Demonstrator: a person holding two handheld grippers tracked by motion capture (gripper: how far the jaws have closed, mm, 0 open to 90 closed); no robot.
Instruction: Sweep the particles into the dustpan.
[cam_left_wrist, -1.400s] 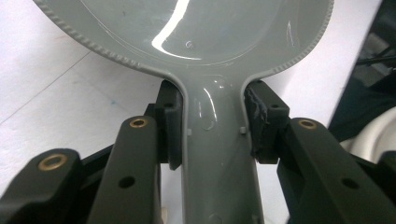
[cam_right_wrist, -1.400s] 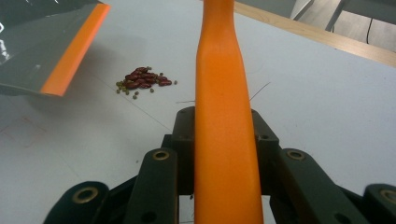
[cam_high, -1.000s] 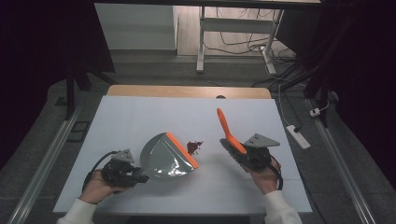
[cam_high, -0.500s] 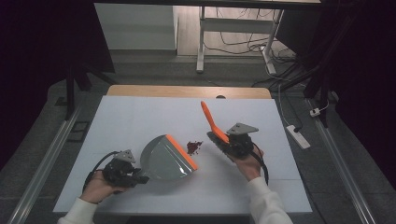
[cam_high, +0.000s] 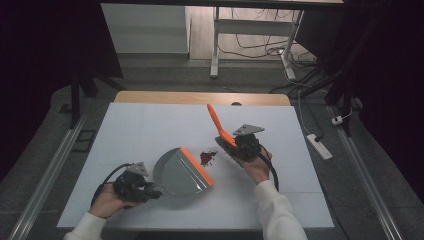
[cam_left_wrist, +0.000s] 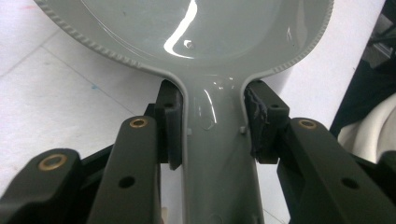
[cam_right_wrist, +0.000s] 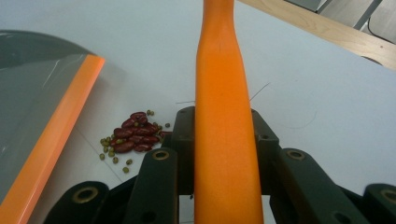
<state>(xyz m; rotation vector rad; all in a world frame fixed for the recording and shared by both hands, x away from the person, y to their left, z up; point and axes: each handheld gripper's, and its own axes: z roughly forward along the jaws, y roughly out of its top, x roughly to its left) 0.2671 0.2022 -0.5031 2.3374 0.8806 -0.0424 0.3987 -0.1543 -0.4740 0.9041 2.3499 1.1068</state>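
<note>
A grey dustpan (cam_high: 177, 173) with an orange lip (cam_high: 197, 166) rests on the white table, its lip facing a small heap of red and green beans (cam_high: 208, 157). My left gripper (cam_high: 134, 186) is shut on the dustpan's grey handle (cam_left_wrist: 217, 154), one jaw on each side. My right gripper (cam_high: 245, 146) is shut on a brush's orange handle (cam_right_wrist: 225, 126), which slants up and away (cam_high: 218, 123). The brush head sits just right of the beans (cam_right_wrist: 131, 138); its bristles are hidden under the gripper.
The white table top (cam_high: 150, 125) has a wooden strip (cam_high: 200, 97) along its far edge. A power strip (cam_high: 318, 145) lies on the floor to the right. Metal rails (cam_high: 47, 175) run beside the table, with a desk frame and cables behind.
My right gripper has carried the brush leftward and away from me, up to the beans. The left gripper and dustpan have stayed nearly still.
</note>
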